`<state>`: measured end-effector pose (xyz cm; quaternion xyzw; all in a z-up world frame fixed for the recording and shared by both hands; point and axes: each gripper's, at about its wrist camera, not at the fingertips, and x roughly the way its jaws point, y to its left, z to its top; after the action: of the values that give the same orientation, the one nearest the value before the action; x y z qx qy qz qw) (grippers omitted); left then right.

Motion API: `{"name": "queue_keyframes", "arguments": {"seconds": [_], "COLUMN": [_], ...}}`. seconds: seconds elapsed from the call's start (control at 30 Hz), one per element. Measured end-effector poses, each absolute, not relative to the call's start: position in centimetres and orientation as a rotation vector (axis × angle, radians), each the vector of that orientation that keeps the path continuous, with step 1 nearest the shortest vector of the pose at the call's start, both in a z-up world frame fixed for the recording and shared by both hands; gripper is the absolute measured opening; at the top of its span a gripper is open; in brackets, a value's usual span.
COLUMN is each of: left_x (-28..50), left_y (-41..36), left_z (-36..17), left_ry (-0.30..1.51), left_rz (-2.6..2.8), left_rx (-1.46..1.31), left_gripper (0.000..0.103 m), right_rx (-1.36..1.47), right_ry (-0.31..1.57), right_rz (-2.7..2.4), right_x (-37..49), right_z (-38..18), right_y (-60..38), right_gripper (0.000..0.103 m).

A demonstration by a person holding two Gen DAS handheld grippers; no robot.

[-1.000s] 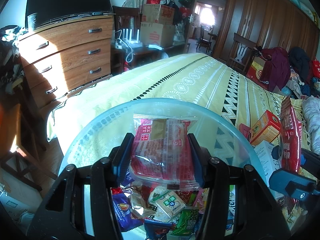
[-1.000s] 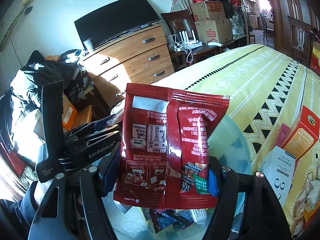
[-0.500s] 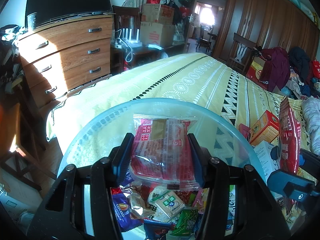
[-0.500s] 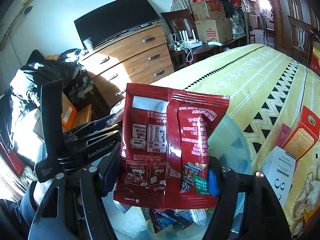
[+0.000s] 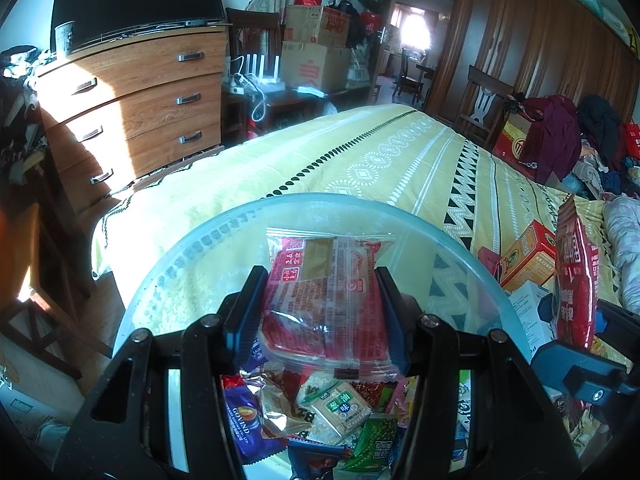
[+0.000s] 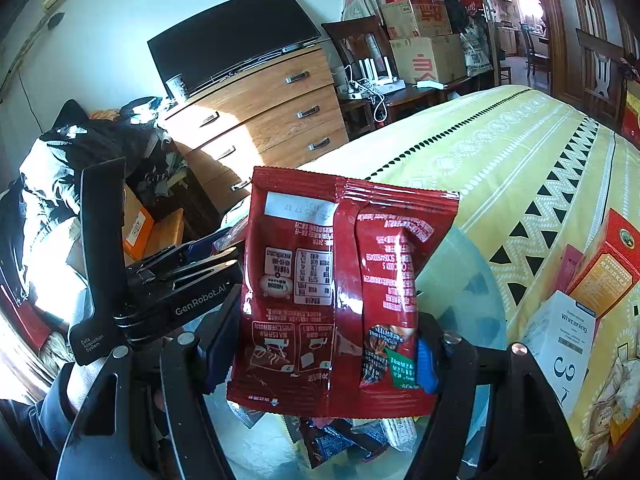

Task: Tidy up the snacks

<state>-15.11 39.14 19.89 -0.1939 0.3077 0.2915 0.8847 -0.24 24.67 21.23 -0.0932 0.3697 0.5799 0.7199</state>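
In the left wrist view, the left gripper (image 5: pixel 320 316) is clamped, about half open, on a clear packet of red snacks (image 5: pixel 326 300), held above a round translucent bowl (image 5: pixel 192 248) on a yellow bedspread (image 5: pixel 360 160); loose snacks (image 5: pixel 336 412) lie inside, near the camera. In the right wrist view, the right gripper (image 6: pixel 326 352) is closed, moderately wide, on a red sachet (image 6: pixel 340 292) over the same bowl (image 6: pixel 464 288). Each packet is best lowered well inside the rim before being released.
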Motion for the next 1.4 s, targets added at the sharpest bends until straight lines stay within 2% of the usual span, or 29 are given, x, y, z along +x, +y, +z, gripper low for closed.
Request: {"name": "queue_keyframes", "arguments": {"seconds": [0.2,0.27,0.3,0.33,0.47,0.77,0.87,0.93,1.13,1.27,1.4], "left_x": [-15.0,-15.1,-15.2,-15.3,-15.6,-15.6,-15.0,-14.1,-11.0,-8.3,-4.2], "left_y": [39.5,39.5,39.7,39.6,39.3,38.0,34.4,30.9,15.2,6.7,3.7], "left_z": [19.9,19.9,19.9,20.0,20.5,22.0,23.4,24.2,23.2,18.3,11.7], "left_ry": [0.645,0.646,0.646,0.639,0.617,0.569,0.523,0.493,0.485,0.611,0.792], "left_rz": [0.622,0.631,0.633,0.637,0.658,0.628,0.553,0.473,0.078,-0.150,-0.181], "left_rx": [-0.407,-0.411,-0.413,-0.414,-0.406,-0.399,-0.344,-0.280,-0.079,-0.020,-0.040], "left_gripper": [0.057,0.062,0.064,0.069,0.085,0.090,0.090,0.091,0.094,0.094,0.094], "right_rx": [-0.204,-0.202,-0.200,-0.200,-0.193,-0.169,-0.171,-0.164,-0.128,-0.084,-0.030], "right_ry": [0.831,0.839,0.842,0.842,0.837,0.779,0.734,0.697,0.748,0.845,0.952], "right_rz": [1.284,1.282,1.281,1.274,1.265,1.212,1.118,1.030,0.746,0.582,0.464], "right_x": [-0.4,-0.5,-0.6,-0.6,-0.9,-1.7,-2.4,-2.7,-2.3,-1.0,1.2], "right_z": [20.7,20.5,20.4,20.4,20.6,20.6,19.1,18.0,12.5,8.5,4.5], "right_y": [24.8,24.8,24.7,24.6,24.1,18.7,13.2,8.8,-5.1,-13.1,-19.6], "right_gripper": [0.076,0.076,0.080,0.084,0.085,0.085,0.087,0.094,0.095,0.096,0.096]}}
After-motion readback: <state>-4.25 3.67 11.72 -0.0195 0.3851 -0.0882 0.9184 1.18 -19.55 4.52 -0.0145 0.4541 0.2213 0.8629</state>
